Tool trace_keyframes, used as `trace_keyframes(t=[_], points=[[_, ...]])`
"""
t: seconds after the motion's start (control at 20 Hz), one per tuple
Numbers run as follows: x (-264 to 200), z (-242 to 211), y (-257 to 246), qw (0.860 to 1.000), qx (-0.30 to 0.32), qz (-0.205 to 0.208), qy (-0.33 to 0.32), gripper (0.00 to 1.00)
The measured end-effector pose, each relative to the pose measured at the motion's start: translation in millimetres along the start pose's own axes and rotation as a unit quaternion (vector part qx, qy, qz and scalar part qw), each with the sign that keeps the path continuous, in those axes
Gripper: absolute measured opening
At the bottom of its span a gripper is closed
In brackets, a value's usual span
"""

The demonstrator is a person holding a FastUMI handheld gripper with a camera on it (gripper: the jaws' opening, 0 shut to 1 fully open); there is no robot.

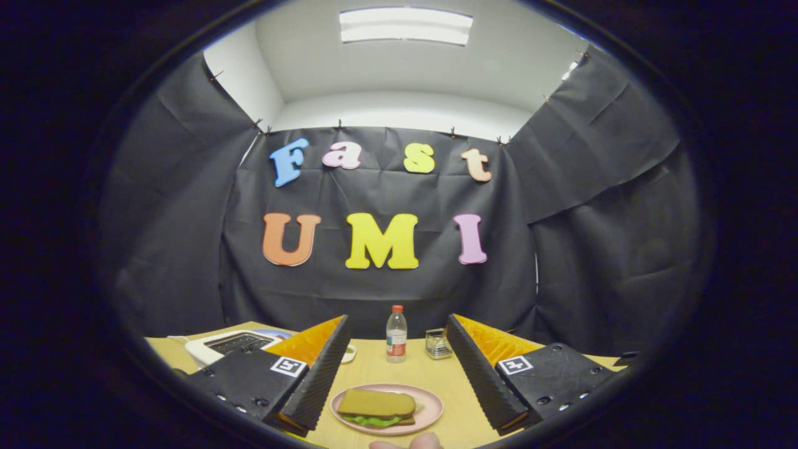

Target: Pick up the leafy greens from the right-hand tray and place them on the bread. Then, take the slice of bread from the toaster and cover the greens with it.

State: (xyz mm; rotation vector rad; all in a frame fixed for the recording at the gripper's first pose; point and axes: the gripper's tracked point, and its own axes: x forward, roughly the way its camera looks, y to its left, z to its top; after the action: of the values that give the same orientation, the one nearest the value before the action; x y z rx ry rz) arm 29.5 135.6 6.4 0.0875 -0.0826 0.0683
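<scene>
Already stacked on the plate on the table, between the wide-open, empty tongs: top bread over limp greens, soft, light, likely crushable, best pinched gently by its edges if nudged.

No readable text, number or brand is found on the things on the bench. A square black-and-white coded marker is seen on the gripper body at about 8 o'clock, and a second marker at about 4 o'clock; only patterns are carried by them, no letters. A label is borne by the bottle beyond the spread-apart jaws, but its print is too small to be made out.
</scene>
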Motion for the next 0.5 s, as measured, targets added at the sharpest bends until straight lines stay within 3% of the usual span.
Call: trace_keyframes(t=[0.15,0.5], points=[[-7.2,-2.5,10.0,1.000,-0.009,0.015,-0.006,0.96],[-9.2,-14.1,4.7,1.000,0.017,0.001,0.000,0.97]])
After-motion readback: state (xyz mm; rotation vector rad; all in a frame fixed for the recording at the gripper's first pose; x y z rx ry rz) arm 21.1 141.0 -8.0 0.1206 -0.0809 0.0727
